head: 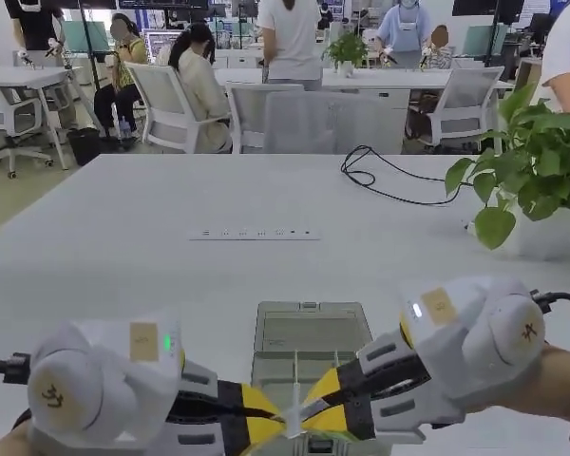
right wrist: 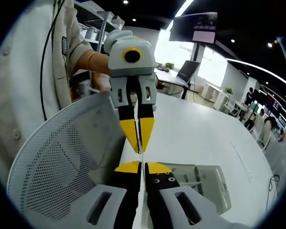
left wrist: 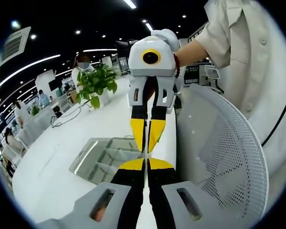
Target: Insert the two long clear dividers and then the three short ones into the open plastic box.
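Note:
The open clear plastic box (head: pixel 266 328) lies on the white table just beyond both grippers, lid folded back; I also see the box (left wrist: pixel 93 160) at lower left and the box (right wrist: pixel 214 183) at lower right. My left gripper (head: pixel 277 418) and right gripper (head: pixel 309 413) point at each other, tip to tip, over the box's near end. A thin clear divider (head: pixel 294 380) stands upright, edge-on, between them, and both look shut on it. In the left gripper view, the left gripper (left wrist: pixel 146 163) meets the right gripper (left wrist: pixel 147 148). Opposite, the right gripper (right wrist: pixel 142 166) meets the left gripper (right wrist: pixel 139 148).
A potted plant (head: pixel 541 180) stands at the table's right, with a black cable (head: pixel 380 176) beside it and a flush power strip (head: pixel 255 233) mid-table. A white mesh chair (left wrist: pixel 224 157) is close behind the person. People and office chairs fill the background.

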`<move>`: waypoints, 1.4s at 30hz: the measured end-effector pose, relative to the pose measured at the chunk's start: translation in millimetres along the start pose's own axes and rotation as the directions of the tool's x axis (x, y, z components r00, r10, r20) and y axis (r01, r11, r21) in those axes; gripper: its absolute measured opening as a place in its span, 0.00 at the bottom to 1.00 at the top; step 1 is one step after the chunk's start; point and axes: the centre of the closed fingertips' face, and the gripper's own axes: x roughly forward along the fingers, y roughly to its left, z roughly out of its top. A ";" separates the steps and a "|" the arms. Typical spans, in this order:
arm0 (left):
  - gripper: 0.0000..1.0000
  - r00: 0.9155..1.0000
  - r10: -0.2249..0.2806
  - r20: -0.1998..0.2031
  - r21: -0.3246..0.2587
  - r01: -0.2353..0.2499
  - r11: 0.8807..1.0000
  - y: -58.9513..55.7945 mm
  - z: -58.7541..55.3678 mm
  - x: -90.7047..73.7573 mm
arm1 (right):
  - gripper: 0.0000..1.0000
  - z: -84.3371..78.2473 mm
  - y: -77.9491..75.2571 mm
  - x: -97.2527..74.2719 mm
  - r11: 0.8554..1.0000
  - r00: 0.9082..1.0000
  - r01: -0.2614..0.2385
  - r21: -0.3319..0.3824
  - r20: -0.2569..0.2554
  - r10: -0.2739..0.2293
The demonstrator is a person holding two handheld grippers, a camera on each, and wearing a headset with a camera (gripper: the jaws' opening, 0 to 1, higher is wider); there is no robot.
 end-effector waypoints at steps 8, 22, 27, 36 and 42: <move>0.00 1.000 0.010 -0.007 -0.032 -0.011 0.999 1.5 -2.2 0.6 | 0.03 -1.4 3.3 1.2 1.000 1.000 -0.012 0.000 -0.011 0.012; 0.18 0.994 0.105 -0.019 -0.139 -0.106 0.985 11.6 -9.8 -1.1 | 0.02 -2.1 -7.2 -0.8 0.998 0.999 0.035 0.045 -0.043 -0.033; 0.25 0.989 0.148 -0.007 -0.180 -0.147 0.973 17.7 -11.5 -4.0 | 0.02 -1.3 -15.9 -3.2 0.996 0.997 0.066 0.060 -0.049 -0.063; 0.34 0.973 0.223 0.061 -0.325 -0.192 0.926 25.8 -9.4 -6.3 | 0.02 -4.0 -40.6 -7.1 0.978 0.984 0.166 0.123 -0.088 -0.156; 0.40 0.962 0.262 0.082 -0.385 -0.212 0.898 31.1 -8.6 -7.0 | 0.02 -9.8 -52.8 -5.6 0.971 0.977 0.196 0.136 -0.116 -0.181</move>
